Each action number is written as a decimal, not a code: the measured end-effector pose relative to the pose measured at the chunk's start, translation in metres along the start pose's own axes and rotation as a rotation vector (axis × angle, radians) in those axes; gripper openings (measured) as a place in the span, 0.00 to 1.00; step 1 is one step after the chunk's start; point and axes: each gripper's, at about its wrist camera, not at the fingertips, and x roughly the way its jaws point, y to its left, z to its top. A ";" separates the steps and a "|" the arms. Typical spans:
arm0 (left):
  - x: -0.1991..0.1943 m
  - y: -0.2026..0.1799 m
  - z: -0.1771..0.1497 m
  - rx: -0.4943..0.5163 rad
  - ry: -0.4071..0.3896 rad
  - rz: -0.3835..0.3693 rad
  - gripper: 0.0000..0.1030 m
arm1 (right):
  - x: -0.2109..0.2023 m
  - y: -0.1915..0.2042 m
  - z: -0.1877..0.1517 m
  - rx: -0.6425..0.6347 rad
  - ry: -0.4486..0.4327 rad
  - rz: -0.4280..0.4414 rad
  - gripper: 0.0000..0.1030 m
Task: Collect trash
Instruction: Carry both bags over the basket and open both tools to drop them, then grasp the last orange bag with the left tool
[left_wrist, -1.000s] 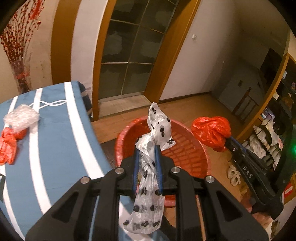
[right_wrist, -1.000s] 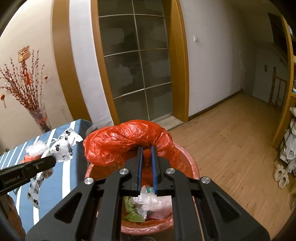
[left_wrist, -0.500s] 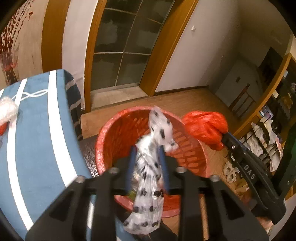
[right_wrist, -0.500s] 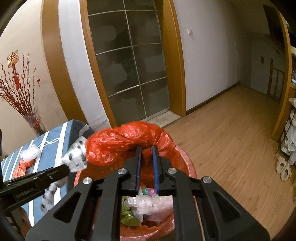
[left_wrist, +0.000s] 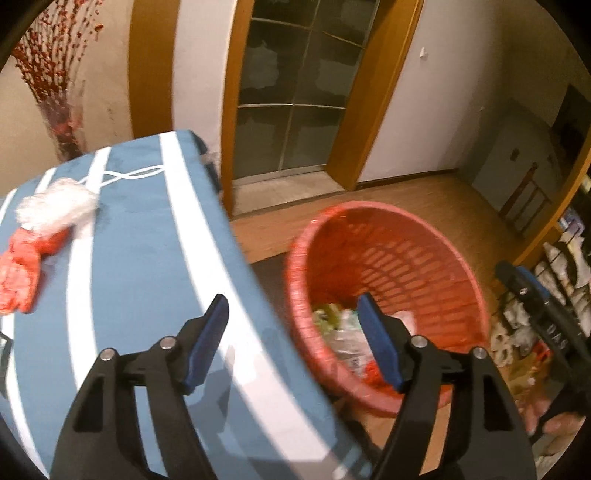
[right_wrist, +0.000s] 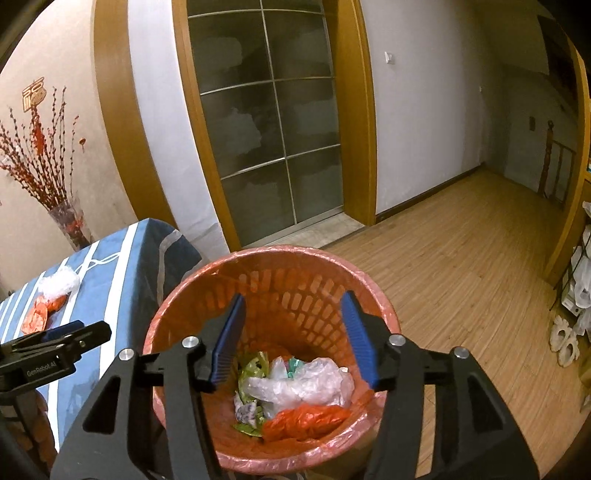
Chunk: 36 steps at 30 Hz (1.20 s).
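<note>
Wooden floor holds the red basket (right_wrist: 271, 291), with the red bag (right_wrist: 306, 419) and other trash inside. Both the left gripper (left_wrist: 291, 336) and right gripper (right_wrist: 291, 332) are opening, nothing between them. More trash (left_wrist: 55, 206) waits on the striped table (left_wrist: 147, 277); a clumsy reach could knock it off.

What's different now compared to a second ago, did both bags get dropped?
Yes. The left hand-held gripper released the spotted bag; the right hand-held gripper released the red bag, now in the basket. Both jaws are opening, empty. The scraps on the table stayed.
</note>
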 end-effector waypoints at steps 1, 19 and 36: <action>-0.001 0.004 -0.001 0.000 0.001 0.011 0.71 | 0.000 0.001 -0.001 0.000 0.002 0.002 0.55; -0.033 0.114 -0.012 -0.079 -0.040 0.242 0.85 | -0.003 0.032 -0.008 -0.065 0.010 0.035 0.69; -0.028 0.263 0.011 -0.275 -0.023 0.427 0.86 | 0.010 0.058 -0.011 -0.084 0.005 -0.003 0.89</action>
